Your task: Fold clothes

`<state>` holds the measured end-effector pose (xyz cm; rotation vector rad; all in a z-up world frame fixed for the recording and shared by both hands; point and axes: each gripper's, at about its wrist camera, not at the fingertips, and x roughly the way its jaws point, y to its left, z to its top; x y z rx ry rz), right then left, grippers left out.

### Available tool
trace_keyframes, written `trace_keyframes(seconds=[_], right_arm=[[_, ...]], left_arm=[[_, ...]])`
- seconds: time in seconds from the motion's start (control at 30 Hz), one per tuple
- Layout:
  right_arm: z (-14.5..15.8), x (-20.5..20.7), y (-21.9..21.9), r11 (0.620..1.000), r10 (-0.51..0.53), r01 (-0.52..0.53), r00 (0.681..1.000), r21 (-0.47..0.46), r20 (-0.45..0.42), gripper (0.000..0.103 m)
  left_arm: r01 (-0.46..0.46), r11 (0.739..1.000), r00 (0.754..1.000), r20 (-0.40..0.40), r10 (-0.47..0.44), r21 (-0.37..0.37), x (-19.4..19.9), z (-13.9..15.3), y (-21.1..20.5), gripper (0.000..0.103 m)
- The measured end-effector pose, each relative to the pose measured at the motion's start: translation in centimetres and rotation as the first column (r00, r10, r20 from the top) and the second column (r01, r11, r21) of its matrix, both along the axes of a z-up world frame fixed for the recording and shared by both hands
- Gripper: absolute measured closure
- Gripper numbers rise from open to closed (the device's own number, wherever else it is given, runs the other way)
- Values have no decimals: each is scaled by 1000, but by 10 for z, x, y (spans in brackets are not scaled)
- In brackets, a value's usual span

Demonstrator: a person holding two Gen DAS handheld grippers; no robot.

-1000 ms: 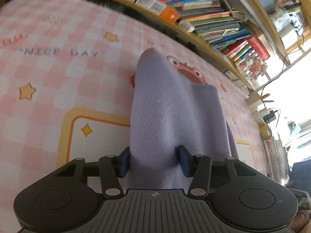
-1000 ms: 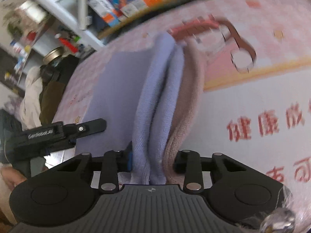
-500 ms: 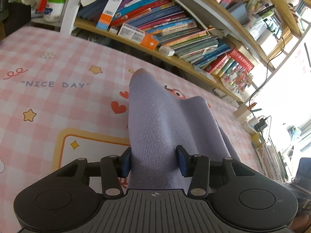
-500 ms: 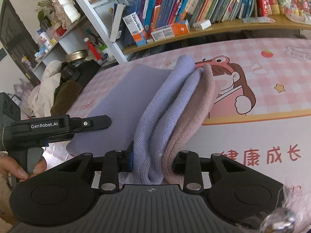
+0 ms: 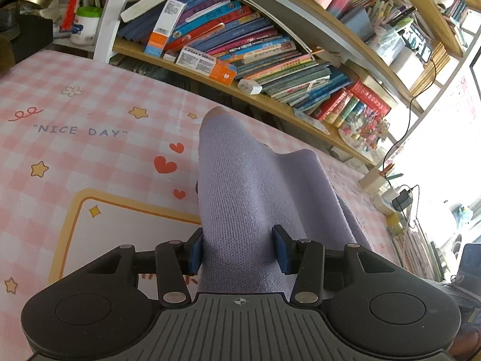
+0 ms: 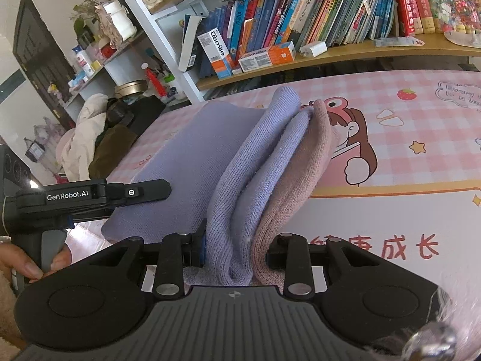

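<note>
A lavender knit garment [image 5: 240, 198] with a dusty-pink edge [image 6: 297, 180] is held up over the pink checked mat [image 5: 75, 156]. My left gripper [image 5: 239, 248] is shut on a thick fold of it, blue pads pressing both sides. My right gripper [image 6: 236, 246] is shut on several bunched layers of the garment [image 6: 240, 180], lavender on the left and pink on the right. In the right wrist view the left gripper's body [image 6: 90, 195] shows at the left, held by a person's hand [image 6: 27, 264], with the cloth stretched flat between the two grips.
A bookshelf packed with books [image 5: 255, 48] runs along the mat's far edge. Jars and bottles [image 6: 99, 42] stand on white shelves at the left, with a heap of clothes [image 6: 90, 147] below. Chargers and cables [image 5: 399, 195] lie at the right edge.
Both grippers have risen with the garment and tilted up, so the bookshelf now fills the upper part of both views. The grips have not changed.
</note>
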<state>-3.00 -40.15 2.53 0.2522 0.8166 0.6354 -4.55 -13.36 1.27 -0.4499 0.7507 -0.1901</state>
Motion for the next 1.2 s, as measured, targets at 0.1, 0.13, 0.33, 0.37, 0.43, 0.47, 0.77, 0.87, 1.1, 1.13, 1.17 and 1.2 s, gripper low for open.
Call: trace_keyframes(seconds=[0.1, 0.13, 0.33, 0.37, 0.43, 0.47, 0.77, 0.87, 1.1, 1.13, 1.17, 1.2], right_arm=[[-1, -1, -6, 1000, 16, -16, 1000, 9, -1, 74], [-2, -1, -7, 1000, 22, -22, 1000, 12, -2, 74], [0, -4, -8, 999, 50, -50, 999, 13, 6, 74], [0, -3, -7, 999, 50, -50, 999, 13, 9, 74], [0, -3, -6, 999, 45, -46, 999, 11, 11, 74], [1, -2, -4, 999, 43, -43, 999, 11, 11, 74], [5, 1, 16, 1000, -6, 6, 1000, 12, 24, 74], [5, 4, 27, 1000, -18, 17, 1000, 12, 21, 74], [7, 11, 57, 999, -39, 38, 999, 10, 20, 74], [7, 12, 60, 999, -41, 41, 999, 9, 22, 74], [7, 13, 64, 999, -43, 43, 999, 8, 23, 74], [7, 14, 68, 999, -46, 46, 999, 8, 25, 74]], left_arm=[[-16, 1000, 1000, 3, 16, 10, -6, 2, -6, 58], [-22, 1000, 1000, 4, 22, 13, -8, 2, -7, 58], [-50, 999, 999, 7, 50, 9, -15, 3, -8, 58], [-48, 999, 999, 9, 48, 10, -15, 3, -8, 58], [-44, 999, 999, 12, 44, 12, -13, 4, -7, 58], [-41, 999, 999, 13, 41, 12, -12, 3, -5, 58], [5, 1000, 1000, 27, -5, 11, 3, 6, 17, 58], [16, 1000, 1000, 23, -16, 9, 8, 6, 28, 58], [38, 999, 999, 22, -38, 3, 21, 7, 57, 58], [40, 999, 999, 23, -40, 3, 23, 7, 61, 58], [43, 999, 999, 24, -43, 3, 25, 7, 65, 58], [46, 999, 999, 25, -46, 2, 26, 8, 69, 58]])
